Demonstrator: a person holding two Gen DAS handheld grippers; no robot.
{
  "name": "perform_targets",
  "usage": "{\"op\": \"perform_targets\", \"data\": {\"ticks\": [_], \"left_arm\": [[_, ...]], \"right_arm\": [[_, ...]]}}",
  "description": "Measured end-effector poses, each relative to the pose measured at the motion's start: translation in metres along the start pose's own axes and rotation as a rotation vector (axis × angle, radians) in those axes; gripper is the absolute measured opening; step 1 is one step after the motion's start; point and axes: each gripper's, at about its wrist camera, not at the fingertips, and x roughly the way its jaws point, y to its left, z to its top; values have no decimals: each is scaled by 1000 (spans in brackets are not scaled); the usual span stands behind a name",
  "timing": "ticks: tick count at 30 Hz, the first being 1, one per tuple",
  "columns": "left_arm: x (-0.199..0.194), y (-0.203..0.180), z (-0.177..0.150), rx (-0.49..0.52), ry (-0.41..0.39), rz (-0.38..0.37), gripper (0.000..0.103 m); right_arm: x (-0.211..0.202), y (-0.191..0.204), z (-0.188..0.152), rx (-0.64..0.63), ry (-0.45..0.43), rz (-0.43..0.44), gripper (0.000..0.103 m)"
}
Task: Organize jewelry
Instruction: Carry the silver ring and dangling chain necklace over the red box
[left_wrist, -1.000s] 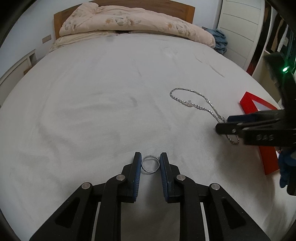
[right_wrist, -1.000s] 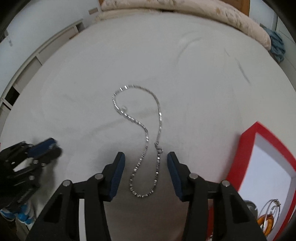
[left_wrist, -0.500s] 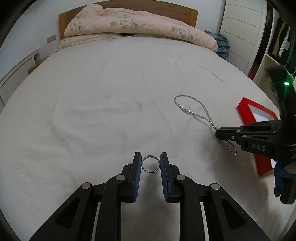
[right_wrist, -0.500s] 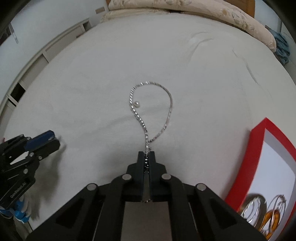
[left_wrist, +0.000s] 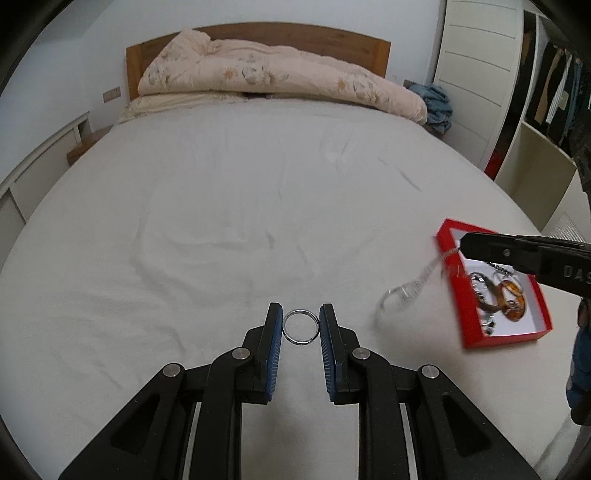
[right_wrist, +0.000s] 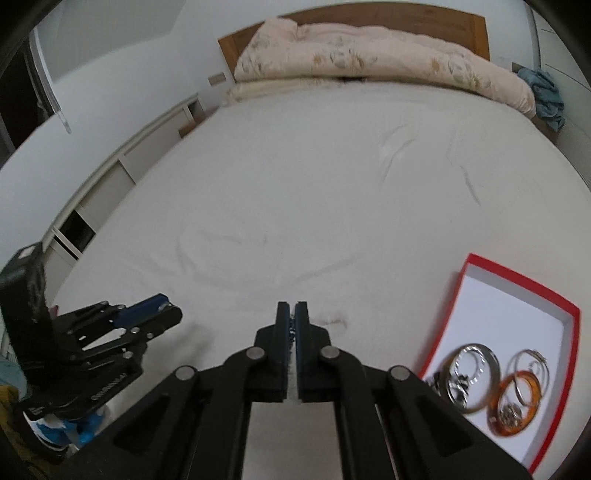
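White bedsheet (left_wrist: 221, 229), soft and faintly creased, spreads beyond my fingers. My left gripper (left_wrist: 301, 325) clenches a thin round metal ring (left_wrist: 301, 327) between ribbed blue pads. To its right, my right gripper (right_wrist: 291, 325), lettered "DAS", pinches a beaded silver chain (left_wrist: 410, 290) dangling beside the red cardboard box (left_wrist: 498, 338) of bangles.

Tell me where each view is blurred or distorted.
Left wrist view: the hanging chain is smeared by motion; the ring and box are sharp; fisheye bows the bed edges. Right wrist view: the box and its bangles are slightly motion-blurred; same fisheye bowing.
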Motion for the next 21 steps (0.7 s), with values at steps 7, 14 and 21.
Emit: {"op": "perform_targets", "data": {"ticks": [7,14,21], "left_arm": [[-54,-15,-2,19,-52,1,20],[-89,-40,5,40,-94,-18,20],[-98,-87,19,87,-120,-56,20]], "right_arm": [[-59,20,7,-11,-64,-9,2],[-120,11,-12,-11,-141,-42,2],[-173,-14,-9,-3,-213,-96,2]]}}
